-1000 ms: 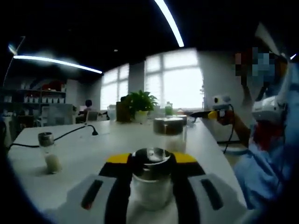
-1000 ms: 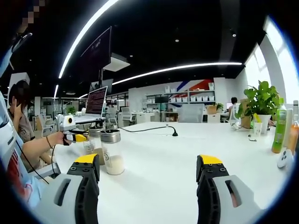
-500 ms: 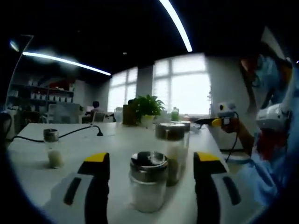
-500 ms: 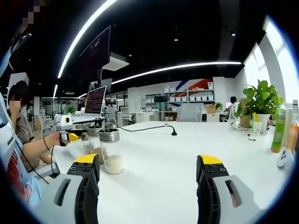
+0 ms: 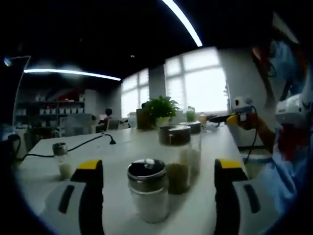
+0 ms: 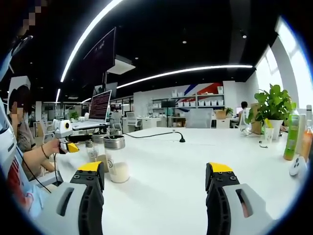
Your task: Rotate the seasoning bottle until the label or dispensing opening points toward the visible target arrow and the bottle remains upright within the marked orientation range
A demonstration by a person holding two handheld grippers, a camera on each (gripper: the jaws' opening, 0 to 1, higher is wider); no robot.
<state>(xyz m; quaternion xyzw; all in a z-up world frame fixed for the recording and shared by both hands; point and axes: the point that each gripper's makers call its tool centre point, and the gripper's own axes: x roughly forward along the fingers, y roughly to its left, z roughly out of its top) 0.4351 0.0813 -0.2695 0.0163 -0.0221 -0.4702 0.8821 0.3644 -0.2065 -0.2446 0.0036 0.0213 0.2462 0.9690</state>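
- White table [image 6: 171, 161] in an open office carries everything; ceiling strip lights and bright windows sit behind.
- Left gripper [image 5: 159, 169], which a second ago pinched the seasoning bottle [image 5: 148, 190], now has its jaws spread wide, and the bottle stands upright between them, touching neither.
- That release suggests the turn is finished or being checked; no target arrow or label can be made out, so the orientation cannot be judged.
- Right gripper [image 6: 156, 178] hovers over bare table, jaws spread and holding nothing, unchanged.
- Left gripper view shows a taller jar [image 5: 176, 156] of greenish grains just behind the bottle, a small shaker [image 5: 62, 161] far off, and a potted plant [image 5: 161, 110].
- Right gripper view shows a cluster of jars from the side, a milky jar [image 6: 117, 159] nearest, with a monitor [image 6: 100, 105] beyond.
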